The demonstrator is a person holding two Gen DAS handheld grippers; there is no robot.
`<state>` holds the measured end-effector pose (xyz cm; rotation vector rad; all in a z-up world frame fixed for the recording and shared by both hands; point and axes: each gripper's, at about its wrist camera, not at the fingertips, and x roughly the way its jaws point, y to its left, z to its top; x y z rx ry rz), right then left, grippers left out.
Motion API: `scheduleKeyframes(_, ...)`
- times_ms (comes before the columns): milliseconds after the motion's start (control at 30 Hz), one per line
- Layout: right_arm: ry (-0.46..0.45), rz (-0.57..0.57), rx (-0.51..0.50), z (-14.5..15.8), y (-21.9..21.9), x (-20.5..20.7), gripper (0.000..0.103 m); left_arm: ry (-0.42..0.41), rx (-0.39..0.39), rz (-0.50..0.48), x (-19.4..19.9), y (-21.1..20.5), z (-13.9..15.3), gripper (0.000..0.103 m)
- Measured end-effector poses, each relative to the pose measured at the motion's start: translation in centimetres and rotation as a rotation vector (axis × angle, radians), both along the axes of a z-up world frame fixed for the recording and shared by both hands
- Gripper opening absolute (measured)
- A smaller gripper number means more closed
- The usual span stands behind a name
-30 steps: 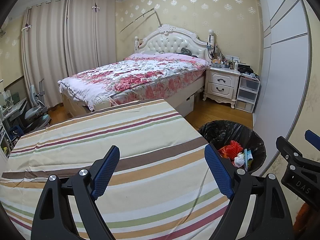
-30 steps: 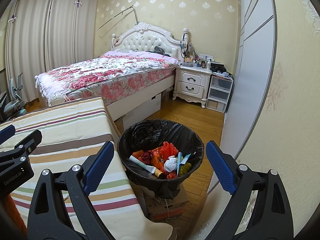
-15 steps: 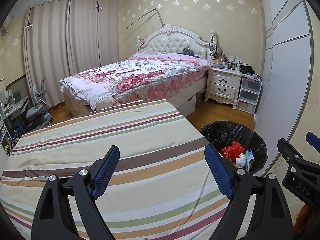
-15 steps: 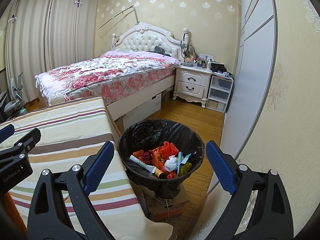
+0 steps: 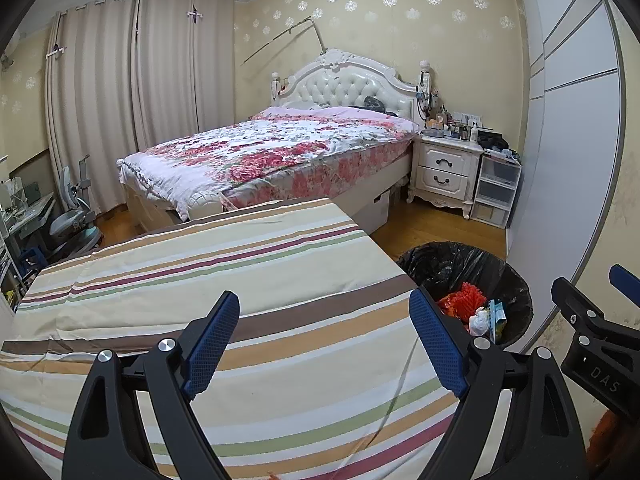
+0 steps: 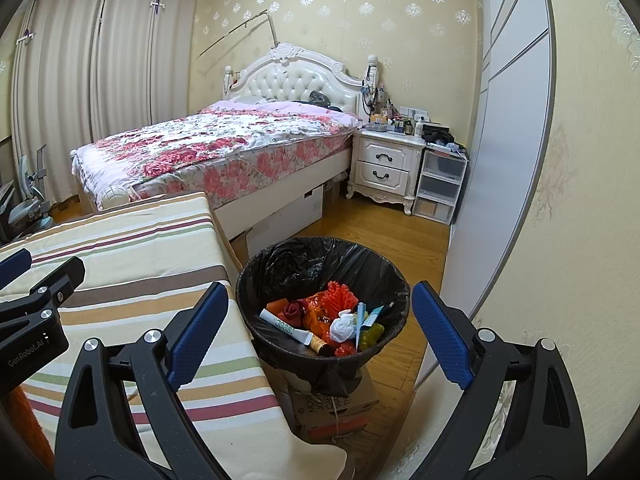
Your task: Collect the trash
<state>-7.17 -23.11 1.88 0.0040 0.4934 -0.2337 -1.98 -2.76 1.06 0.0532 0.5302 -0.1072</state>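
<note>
A black-lined trash bin (image 6: 384,276) stands on a cardboard box beside the striped table (image 6: 132,264). It holds red and orange scraps, a white tube (image 6: 286,325), a white wad (image 6: 344,326) and other litter. My right gripper (image 6: 320,332) is open and empty, hovering just in front of and above the bin. My left gripper (image 5: 328,340) is open and empty above the striped tablecloth (image 5: 224,272); the bin (image 5: 516,280) is at its right. No trash shows on the tablecloth.
A bed with a floral cover (image 5: 272,152) lies behind the table. A white nightstand (image 6: 386,164) and plastic drawers (image 6: 440,184) stand by the wardrobe (image 6: 508,128) at right. A chair (image 5: 74,216) and desk clutter are at far left.
The left wrist view has shifted slightly; the bed and bin sit a little lower and to the right. The right gripper has stayed put. Both stay open.
</note>
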Motion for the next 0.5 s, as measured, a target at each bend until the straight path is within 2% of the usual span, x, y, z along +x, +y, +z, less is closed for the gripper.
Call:
scheduleKeyframes(233,0.003,0.006,0.000,-0.1,0.0,0.0,0.091,-0.015,0.011,0.013,0.2,0.4,0.1,0.084)
scheduleKeyframes(500,0.024,0.056,-0.011,-0.9,2.5,0.4,0.091,0.058,0.002,0.083,1.8,3.4,-1.0,0.084)
